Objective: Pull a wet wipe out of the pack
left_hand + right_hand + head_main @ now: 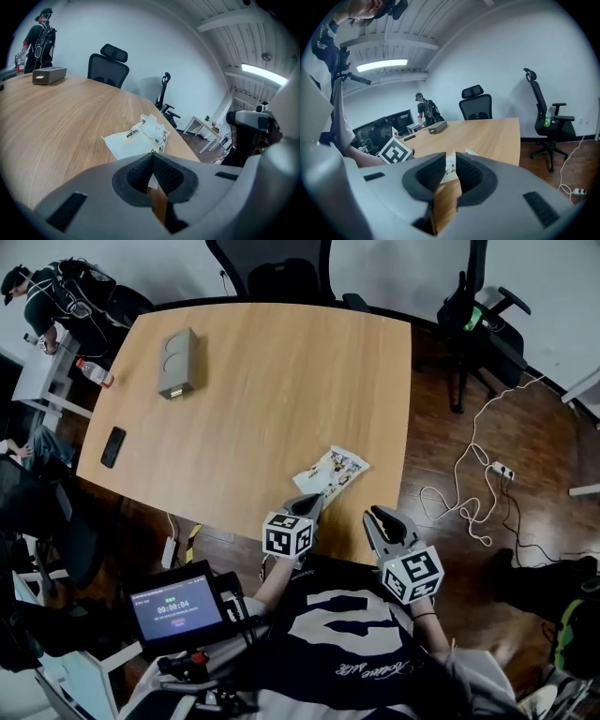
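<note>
A white printed wet wipe pack [330,472] lies flat near the front right edge of the wooden table [253,409]. In the left gripper view the pack [133,141] has a crumpled white wipe [152,125] sticking up from its top. My left gripper [307,502] hangs just short of the pack's near end, jaws together with nothing between them [152,157]. My right gripper [377,517] sits to the right, off the table's front edge, a narrow gap between its empty jaws [450,158]. Through that gap part of the pack [450,169] shows.
A grey box [177,363], a black phone [112,446] and a bottle [94,372] sit at the table's far left. Office chairs [281,273] stand behind the table. White cables [473,507] trail on the floor at right. A person [56,296] stands at the far left corner.
</note>
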The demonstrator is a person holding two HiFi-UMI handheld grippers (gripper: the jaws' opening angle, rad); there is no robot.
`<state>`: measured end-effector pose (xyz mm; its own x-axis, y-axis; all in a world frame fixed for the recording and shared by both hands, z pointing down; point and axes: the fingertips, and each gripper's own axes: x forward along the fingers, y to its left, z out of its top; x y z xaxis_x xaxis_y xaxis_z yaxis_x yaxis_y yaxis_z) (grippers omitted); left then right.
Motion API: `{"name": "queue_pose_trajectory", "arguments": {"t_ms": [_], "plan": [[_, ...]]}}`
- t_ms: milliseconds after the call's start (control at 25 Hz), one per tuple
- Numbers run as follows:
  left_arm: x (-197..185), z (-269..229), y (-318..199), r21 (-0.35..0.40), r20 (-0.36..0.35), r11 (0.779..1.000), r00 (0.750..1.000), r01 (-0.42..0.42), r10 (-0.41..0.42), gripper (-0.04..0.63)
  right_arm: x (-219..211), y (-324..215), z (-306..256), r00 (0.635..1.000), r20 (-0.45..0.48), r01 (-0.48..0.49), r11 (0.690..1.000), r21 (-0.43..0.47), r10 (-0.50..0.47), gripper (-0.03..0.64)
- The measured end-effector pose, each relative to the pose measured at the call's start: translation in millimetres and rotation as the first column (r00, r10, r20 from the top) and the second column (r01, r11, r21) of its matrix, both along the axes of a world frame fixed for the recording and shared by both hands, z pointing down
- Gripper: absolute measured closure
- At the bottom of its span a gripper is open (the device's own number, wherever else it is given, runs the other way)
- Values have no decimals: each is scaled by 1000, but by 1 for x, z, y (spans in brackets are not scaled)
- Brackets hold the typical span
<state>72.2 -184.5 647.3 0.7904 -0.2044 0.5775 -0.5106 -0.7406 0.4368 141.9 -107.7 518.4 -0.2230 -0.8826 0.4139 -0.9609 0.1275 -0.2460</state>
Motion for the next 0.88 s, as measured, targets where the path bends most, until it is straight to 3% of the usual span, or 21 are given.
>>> {"name": "queue_pose_trajectory", "arguments": {"t_ms": [240,440,560,680,880], "plan": [[4,23,1,-11,140,999,989,45,-43,592,13,-37,13,979,-14,203,979,-29,-203,553],[7,24,-1,11,179,997,980,81,-82,592,15,-63,38,918,-35,389,916,-97,-394,497],[10,25,-4,15,185,995,978,97,-98,592,10,-78,61,858,-101,487,860,-149,-504,496],[7,28,-8,-21,177,991,976,133,-127,592,-1,-92,88,771,-188,571,791,-219,-608,478],[2,28,-10,-41,173,980,967,196,-187,592,-20,-107,112,650,-276,651,706,-279,-708,466]]}}
